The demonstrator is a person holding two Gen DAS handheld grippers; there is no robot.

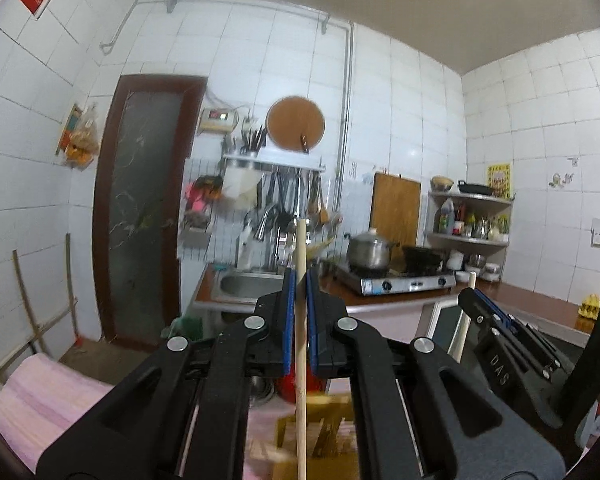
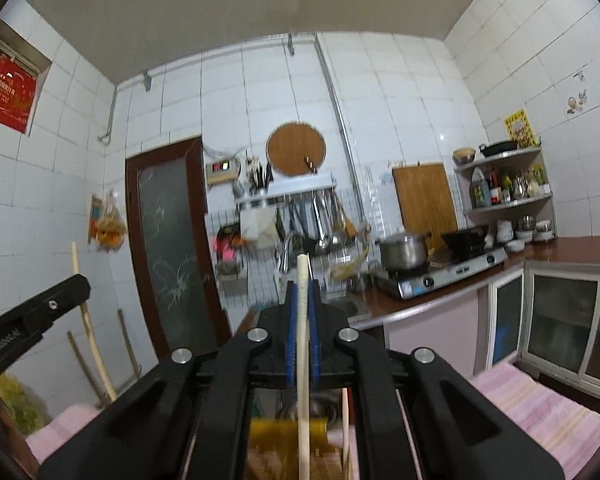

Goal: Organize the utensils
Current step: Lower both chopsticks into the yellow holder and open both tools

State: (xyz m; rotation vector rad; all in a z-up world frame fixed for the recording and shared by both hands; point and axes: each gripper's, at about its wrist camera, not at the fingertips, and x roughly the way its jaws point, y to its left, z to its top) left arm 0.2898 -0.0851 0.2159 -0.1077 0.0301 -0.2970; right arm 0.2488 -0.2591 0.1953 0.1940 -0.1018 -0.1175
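My left gripper (image 1: 300, 280) is shut on a pale wooden chopstick (image 1: 300, 320) that stands upright between its blue pads. My right gripper (image 2: 302, 292) is shut on a second wooden chopstick (image 2: 302, 340), also upright. The right gripper and its chopstick also show in the left wrist view (image 1: 496, 320), to the right. The left gripper shows at the left edge of the right wrist view (image 2: 40, 312) with its chopstick (image 2: 85, 312). A blurred yellow wooden holder (image 2: 288, 440) lies below both grippers, over a pink cloth (image 2: 540, 412).
A kitchen counter (image 2: 440, 300) runs along the back with a sink (image 1: 248, 284), a gas stove (image 2: 452, 270) with a pot and a wok, and a corner shelf (image 2: 508, 200). Utensils hang on a wall rack (image 2: 300, 200). A door (image 1: 140, 208) stands left.
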